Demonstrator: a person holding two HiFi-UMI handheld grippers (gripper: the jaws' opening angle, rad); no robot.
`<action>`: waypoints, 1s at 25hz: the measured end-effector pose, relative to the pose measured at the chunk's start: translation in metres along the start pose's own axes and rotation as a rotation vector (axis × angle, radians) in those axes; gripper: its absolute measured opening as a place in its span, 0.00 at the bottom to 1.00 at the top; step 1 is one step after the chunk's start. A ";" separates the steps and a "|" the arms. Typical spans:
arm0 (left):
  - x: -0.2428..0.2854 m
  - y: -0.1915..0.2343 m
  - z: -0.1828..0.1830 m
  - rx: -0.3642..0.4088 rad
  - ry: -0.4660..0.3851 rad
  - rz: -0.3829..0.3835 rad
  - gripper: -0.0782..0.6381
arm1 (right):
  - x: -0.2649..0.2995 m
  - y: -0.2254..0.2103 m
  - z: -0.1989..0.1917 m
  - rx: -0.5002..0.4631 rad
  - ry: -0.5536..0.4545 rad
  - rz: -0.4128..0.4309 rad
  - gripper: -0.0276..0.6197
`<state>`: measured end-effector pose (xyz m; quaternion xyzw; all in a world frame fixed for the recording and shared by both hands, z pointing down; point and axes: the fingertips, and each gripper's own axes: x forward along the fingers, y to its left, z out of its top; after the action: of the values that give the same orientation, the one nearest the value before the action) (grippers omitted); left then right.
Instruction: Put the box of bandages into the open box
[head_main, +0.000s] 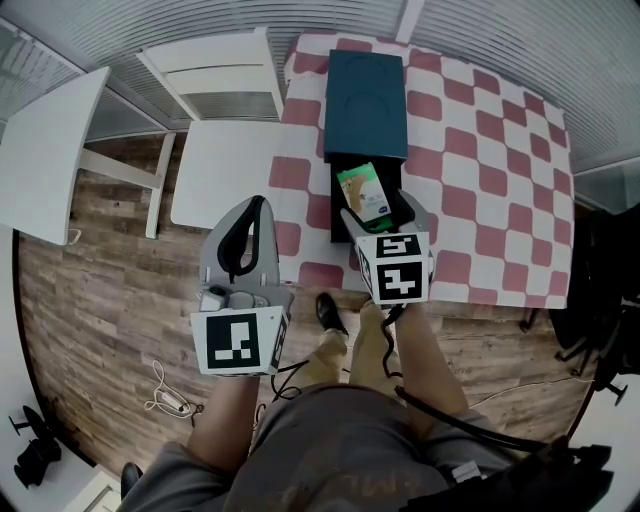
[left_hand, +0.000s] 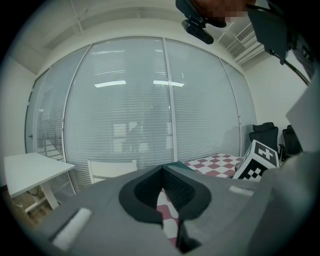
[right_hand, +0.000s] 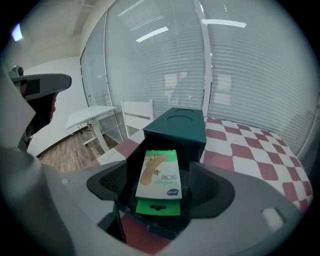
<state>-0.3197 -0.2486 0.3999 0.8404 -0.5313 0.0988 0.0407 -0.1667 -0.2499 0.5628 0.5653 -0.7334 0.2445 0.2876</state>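
I took this place for an office room. It had tall glass walls (left_hand: 150, 100) with closed blinds. White desks (head_main: 50, 150) and a white chair (head_main: 225, 75) stood on a wood-pattern floor (head_main: 90, 320). Black swivel chairs (left_hand: 265, 132) were in one corner, near a table with a red-and-white checked cloth (head_main: 480, 150).

Access to open box (head_main: 337, 205) from above; teal cover (head_main: 365, 100) blocks far end. Right side of table (head_main: 500, 150) free, white chair (head_main: 225, 170) crowds left.
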 end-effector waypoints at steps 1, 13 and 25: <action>0.000 -0.001 0.001 0.000 -0.004 0.001 0.11 | -0.003 -0.001 0.003 -0.001 -0.014 0.000 0.68; -0.013 -0.011 0.084 0.038 -0.172 0.015 0.11 | -0.117 0.012 0.132 -0.007 -0.447 0.132 0.42; -0.027 -0.029 0.157 0.089 -0.344 0.018 0.11 | -0.209 0.018 0.206 -0.129 -0.734 0.099 0.08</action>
<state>-0.2857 -0.2393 0.2417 0.8411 -0.5330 -0.0229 -0.0888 -0.1728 -0.2426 0.2688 0.5600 -0.8280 -0.0077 0.0286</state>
